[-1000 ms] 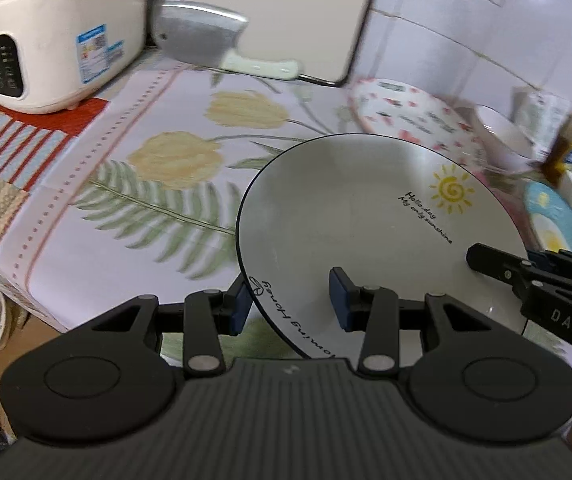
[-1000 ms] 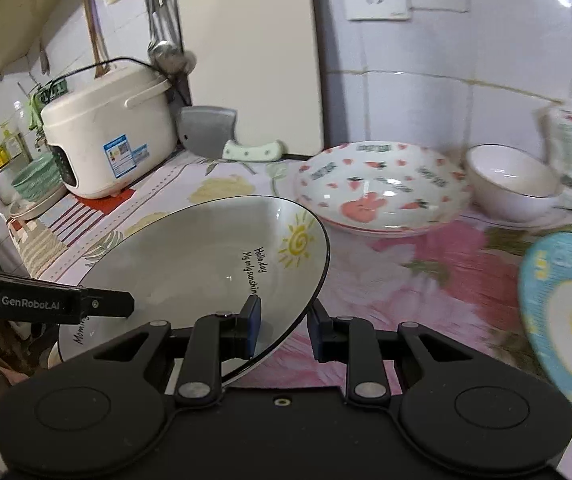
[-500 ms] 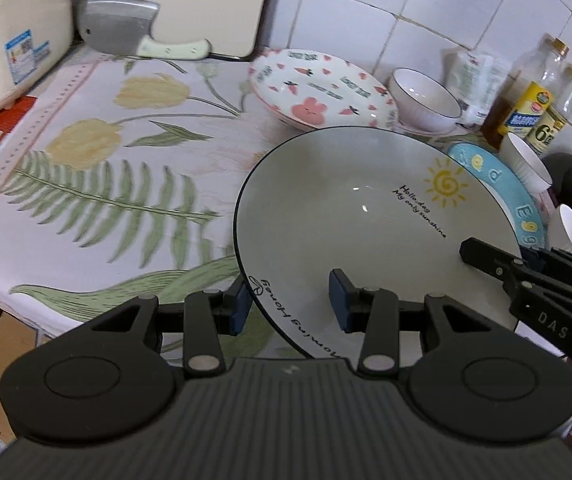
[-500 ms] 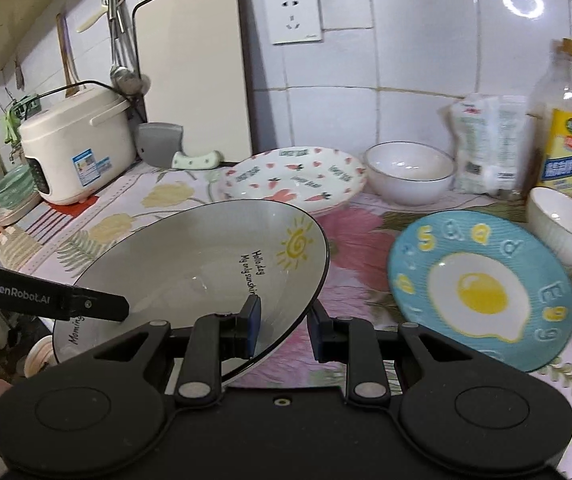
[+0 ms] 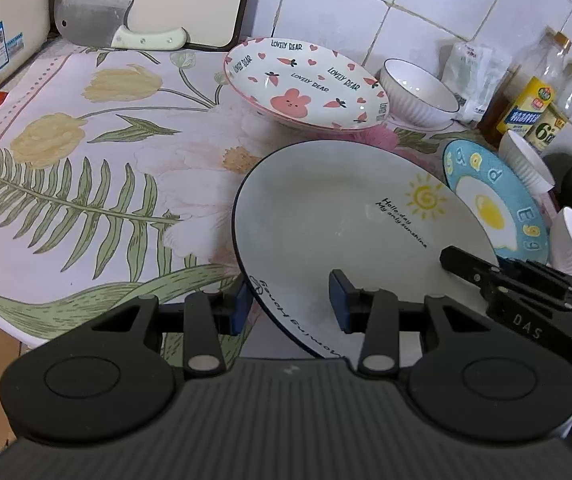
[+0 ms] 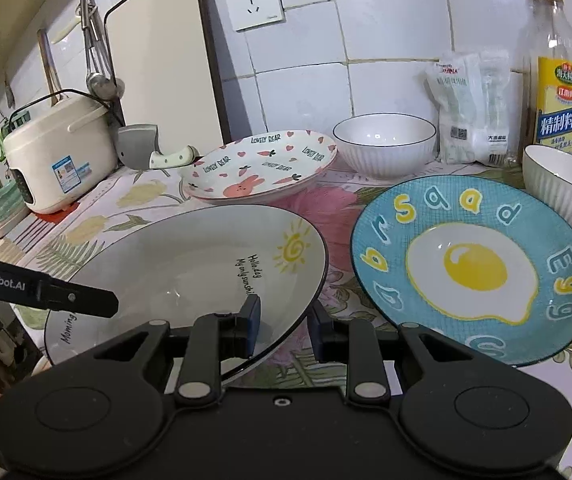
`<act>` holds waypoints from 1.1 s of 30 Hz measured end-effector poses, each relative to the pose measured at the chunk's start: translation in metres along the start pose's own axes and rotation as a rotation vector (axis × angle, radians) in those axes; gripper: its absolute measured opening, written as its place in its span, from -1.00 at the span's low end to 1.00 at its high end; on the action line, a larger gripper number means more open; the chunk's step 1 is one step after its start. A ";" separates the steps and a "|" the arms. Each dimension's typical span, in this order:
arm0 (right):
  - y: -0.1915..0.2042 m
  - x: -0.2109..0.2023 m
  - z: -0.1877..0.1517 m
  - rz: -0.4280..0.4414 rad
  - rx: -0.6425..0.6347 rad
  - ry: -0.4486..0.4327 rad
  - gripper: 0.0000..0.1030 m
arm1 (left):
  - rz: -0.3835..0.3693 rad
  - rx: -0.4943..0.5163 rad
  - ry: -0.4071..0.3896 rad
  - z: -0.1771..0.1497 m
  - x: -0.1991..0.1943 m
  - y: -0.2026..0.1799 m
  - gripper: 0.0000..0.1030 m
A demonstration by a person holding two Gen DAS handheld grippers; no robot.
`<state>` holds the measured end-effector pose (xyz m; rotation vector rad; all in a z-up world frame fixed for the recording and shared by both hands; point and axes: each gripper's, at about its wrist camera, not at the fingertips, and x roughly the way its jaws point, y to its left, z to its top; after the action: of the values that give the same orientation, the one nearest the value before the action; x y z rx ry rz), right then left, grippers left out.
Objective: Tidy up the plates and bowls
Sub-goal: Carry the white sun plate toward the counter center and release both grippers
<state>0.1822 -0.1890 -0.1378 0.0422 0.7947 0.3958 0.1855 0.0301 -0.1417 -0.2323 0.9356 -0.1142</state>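
- Grip: both grippers hold one white plate (image 5: 349, 216), printed with a sun, above the flowered tablecloth (image 5: 86, 152). The left gripper (image 5: 289, 300) clamps the rim near the printed lettering; the right gripper (image 6: 284, 320) clamps the rim on the opposite side.
- Finger state: in each wrist view one blue pad sits on the plate's upper face and the other passes under the rim, so both pairs of fingers read as closed on the plate, not standing free.
- Position of the workpiece: the white plate is tilted and off the cloth. The pink rabbit plate (image 6: 262, 168) lies beyond it; the blue egg plate (image 6: 473, 268) lies just beside it, on the right-gripper side.
- Other ware: two white bowls (image 6: 383, 144) stand near the tiled wall, beside the bottles (image 6: 557, 80) and a packet (image 6: 469, 108).
- Probable step: carrying the plate towards another plate for stacking. Which one is the target cannot be told.
- Procedure: keep both grips at equal height so the plate does not twist between them.
- Procedure: bring the plate level before lowering it, and centre it over the chosen plate.
- Procedure: release only when the base rests fully; open one gripper, then the other.
- Caution: glazed ceramic is likely slippery at the pads; avoid sudden rolling of either wrist.
- Caution: keep the far rim clear of the rabbit plate's raised edge.
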 end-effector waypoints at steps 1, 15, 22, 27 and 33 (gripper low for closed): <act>0.001 0.001 0.000 -0.002 -0.002 0.000 -0.42 | 0.012 0.010 -0.001 0.000 0.002 -0.002 -0.23; 0.005 0.009 -0.008 -0.053 0.009 0.095 -0.43 | 0.145 -0.059 0.184 0.006 0.025 -0.004 -0.39; 0.024 -0.005 -0.007 -0.143 -0.051 0.117 -0.40 | 0.182 -0.088 0.241 -0.001 0.008 -0.013 -0.39; 0.024 -0.040 -0.007 -0.098 -0.026 0.077 -0.40 | 0.165 -0.074 0.244 -0.009 -0.013 -0.027 -0.38; 0.017 -0.085 -0.006 -0.082 0.022 0.043 -0.23 | 0.127 -0.012 0.216 -0.013 -0.050 -0.060 -0.25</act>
<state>0.1189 -0.2044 -0.0808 0.0216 0.8410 0.3114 0.1453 -0.0197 -0.0955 -0.1735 1.1633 -0.0161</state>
